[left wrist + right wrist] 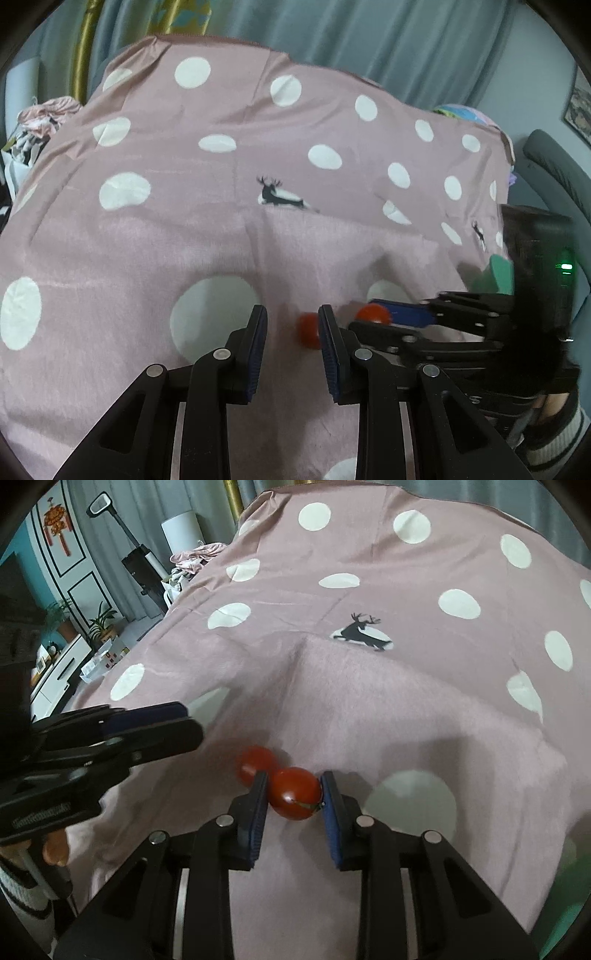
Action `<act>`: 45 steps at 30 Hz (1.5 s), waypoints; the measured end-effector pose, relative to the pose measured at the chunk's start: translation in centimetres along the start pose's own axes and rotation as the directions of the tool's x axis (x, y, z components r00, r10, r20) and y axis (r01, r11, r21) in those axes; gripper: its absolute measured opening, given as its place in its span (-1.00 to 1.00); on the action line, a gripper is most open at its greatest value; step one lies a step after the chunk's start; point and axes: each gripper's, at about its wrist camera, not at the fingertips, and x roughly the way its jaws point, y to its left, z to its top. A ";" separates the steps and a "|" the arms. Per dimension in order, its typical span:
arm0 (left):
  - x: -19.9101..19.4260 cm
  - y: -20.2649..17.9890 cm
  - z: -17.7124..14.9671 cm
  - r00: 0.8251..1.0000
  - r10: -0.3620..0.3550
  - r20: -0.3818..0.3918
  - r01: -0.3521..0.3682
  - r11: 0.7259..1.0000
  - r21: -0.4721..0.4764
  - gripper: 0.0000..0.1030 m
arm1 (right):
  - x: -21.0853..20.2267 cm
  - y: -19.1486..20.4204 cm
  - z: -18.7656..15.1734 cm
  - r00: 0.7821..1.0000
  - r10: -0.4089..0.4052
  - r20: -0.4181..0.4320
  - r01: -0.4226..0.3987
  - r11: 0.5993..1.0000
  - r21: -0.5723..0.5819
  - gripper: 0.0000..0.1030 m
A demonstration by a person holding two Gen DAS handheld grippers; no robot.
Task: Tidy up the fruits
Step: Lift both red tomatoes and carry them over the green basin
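A red cherry tomato (293, 794) sits pinched between the blue pads of my right gripper (293, 781), just above the pink dotted cloth (369, 709). A second cherry tomato (255, 762) lies on the cloth right behind that gripper's left finger. In the left wrist view the held tomato (373, 313) shows at the right gripper's tips, and the loose tomato (308, 328) is half hidden behind my left gripper's right finger. My left gripper (291, 317) is shut with nothing between its pads, hovering just left of the loose tomato.
A green container (498, 273) stands on the cloth behind the right gripper. A sleeve and hand (55, 849) hold the left gripper. A chair (554, 166) stands past the table's right edge, and a vacuum (144, 565) and shelves past its left.
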 end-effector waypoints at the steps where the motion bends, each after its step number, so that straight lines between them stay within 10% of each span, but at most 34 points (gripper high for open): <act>1: 0.2 -0.1 -0.2 1.000 -0.009 -0.011 0.009 1.000 -0.001 -0.45 | -0.4 -0.2 -0.4 1.000 -0.002 0.001 0.002 1.000 0.010 -0.44; 14: 4.8 -7.6 -0.8 0.981 -0.101 -0.168 0.136 0.968 0.213 -0.45 | -5.0 -3.8 -6.7 0.998 -0.037 0.043 0.030 0.986 0.161 -0.44; 23: 7.5 -12.3 -0.4 0.963 -0.155 -0.222 0.212 0.942 0.262 0.08 | -7.2 -5.3 -11.3 0.998 -0.020 0.053 0.007 0.970 0.241 -0.44; 28: 9.9 -15.4 -0.4 0.958 -0.131 -0.254 0.214 0.918 0.333 0.07 | -7.7 -6.0 -11.9 0.997 -0.009 0.081 -0.014 0.963 0.269 -0.44; 35: 11.0 -16.1 -1.3 0.952 -0.074 -0.298 0.188 0.907 0.378 -0.44 | -8.1 -6.5 -12.1 0.994 0.011 0.107 -0.040 0.961 0.275 -0.44; 45: 9.6 -15.0 -1.8 0.959 -0.039 -0.280 0.143 0.921 0.363 -0.45 | -8.5 -6.8 -12.1 0.992 0.006 0.123 -0.040 0.959 0.282 -0.44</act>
